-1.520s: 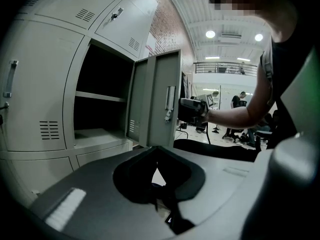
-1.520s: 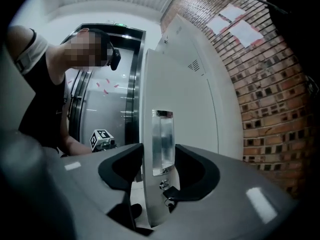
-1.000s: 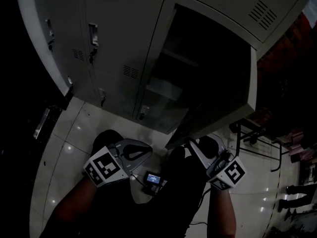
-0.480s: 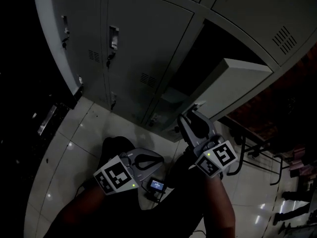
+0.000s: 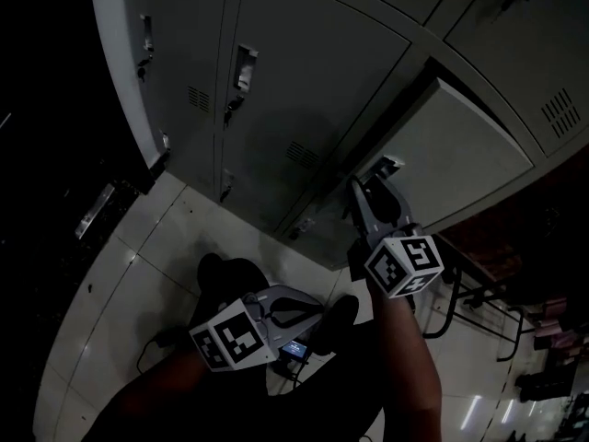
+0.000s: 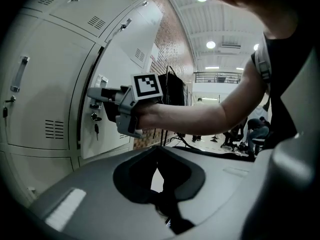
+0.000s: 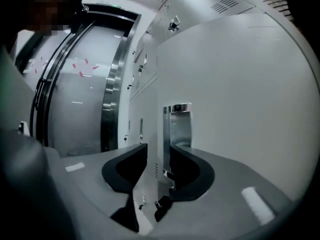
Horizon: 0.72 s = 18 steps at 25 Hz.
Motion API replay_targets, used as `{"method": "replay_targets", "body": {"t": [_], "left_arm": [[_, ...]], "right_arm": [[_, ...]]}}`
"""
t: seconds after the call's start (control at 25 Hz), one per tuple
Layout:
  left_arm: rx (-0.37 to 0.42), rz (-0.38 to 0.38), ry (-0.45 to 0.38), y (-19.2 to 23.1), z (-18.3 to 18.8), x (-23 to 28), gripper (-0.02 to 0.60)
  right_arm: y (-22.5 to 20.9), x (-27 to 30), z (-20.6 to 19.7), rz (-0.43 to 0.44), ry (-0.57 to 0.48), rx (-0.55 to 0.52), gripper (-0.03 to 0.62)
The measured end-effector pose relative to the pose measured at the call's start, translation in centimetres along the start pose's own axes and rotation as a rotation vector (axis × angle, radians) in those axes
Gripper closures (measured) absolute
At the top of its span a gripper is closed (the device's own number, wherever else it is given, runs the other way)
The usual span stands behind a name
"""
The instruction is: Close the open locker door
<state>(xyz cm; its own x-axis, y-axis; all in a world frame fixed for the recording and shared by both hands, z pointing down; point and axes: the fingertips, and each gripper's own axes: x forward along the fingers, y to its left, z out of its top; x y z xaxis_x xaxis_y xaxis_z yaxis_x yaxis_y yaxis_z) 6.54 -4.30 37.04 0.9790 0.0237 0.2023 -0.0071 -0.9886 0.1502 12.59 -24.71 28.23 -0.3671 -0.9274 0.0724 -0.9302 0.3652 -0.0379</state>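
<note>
The grey locker door (image 5: 460,155) stands nearly closed against the locker bank, with only a dark slit left at its hinge-side top. My right gripper (image 5: 370,180) is at the door's free edge, by the chrome handle (image 7: 177,126). In the right gripper view its jaws (image 7: 159,151) are opening, with the door's edge in the gap and the pads not pressing on it. The left gripper view shows that gripper (image 6: 97,95) against the door (image 6: 120,59). My left gripper (image 5: 313,307) hangs low by my legs, shut and holding nothing (image 6: 160,148).
Closed lockers (image 5: 285,90) with handles and keys fill the left of the bank. Pale floor tiles (image 5: 138,274) lie below. A small lit device (image 5: 294,348) sits near my feet. A dark metal frame (image 5: 469,293) stands at the right. People (image 6: 255,131) are far off.
The door has swung from wide open to nearly closed. My right gripper rose and moved forward with the door's edge. The left gripper stayed low.
</note>
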Motion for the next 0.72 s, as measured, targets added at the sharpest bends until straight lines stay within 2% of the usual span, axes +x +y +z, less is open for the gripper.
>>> {"method": "replay_targets", "body": {"t": [0.2,0.4,0.72], "left_arm": [[-0.01,-0.001,-0.021,0.1,0.4,-0.1,0.569],[-0.013,-0.006,-0.035,0.2,0.5,-0.4,0.569],[-0.013,0.002,-0.033,0.4,0.3,-0.9,0.569]], "right_arm": [[-2.1,2.9,0.2,-0.113,0.034,-0.033,0.414],[-3.6,4.7,0.2,-0.222,0.05,-0.056,0.411],[-4.4,5.4,0.2,-0.241,0.033,-0.05,0.389]]}}
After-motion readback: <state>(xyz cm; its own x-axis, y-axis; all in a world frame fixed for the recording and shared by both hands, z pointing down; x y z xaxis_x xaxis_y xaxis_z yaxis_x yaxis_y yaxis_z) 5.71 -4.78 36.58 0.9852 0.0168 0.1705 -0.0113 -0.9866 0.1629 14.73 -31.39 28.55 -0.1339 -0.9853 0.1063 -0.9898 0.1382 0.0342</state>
